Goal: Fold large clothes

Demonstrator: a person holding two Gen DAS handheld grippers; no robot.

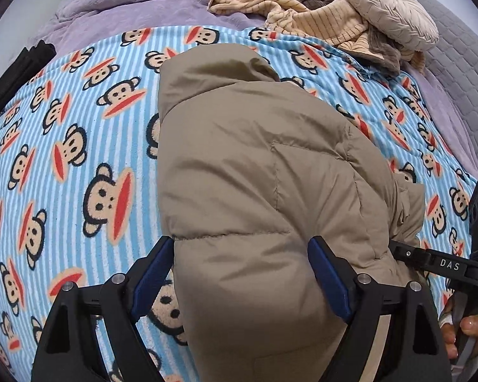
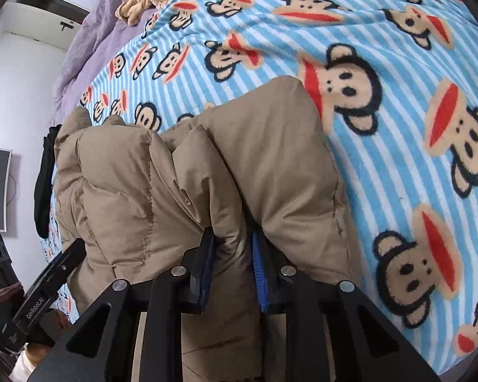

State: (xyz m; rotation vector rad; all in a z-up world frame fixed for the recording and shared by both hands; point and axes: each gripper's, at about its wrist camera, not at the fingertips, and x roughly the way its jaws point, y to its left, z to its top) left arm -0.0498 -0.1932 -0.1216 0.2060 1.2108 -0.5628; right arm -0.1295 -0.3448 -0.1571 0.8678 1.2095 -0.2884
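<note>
Left hand-held gripper (image 1: 242, 273), at the bottom of the left wrist view, stands spread wide astride a padded fold of the tan puffer jacket (image 1: 258, 172); whether its pads press the fabric cannot be told. Right hand-held gripper (image 2: 232, 270) pinches a narrow ridge of jacket fabric between nearly closed pads. Jacket lies bunched at frame centre on the monkey-print blanket (image 1: 63, 146) covering the bed.

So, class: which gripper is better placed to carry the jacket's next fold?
Probably the right gripper: its fingers already pinch a fold of the tan puffer jacket. The left gripper only straddles the jacket, fingers wide apart.
</note>
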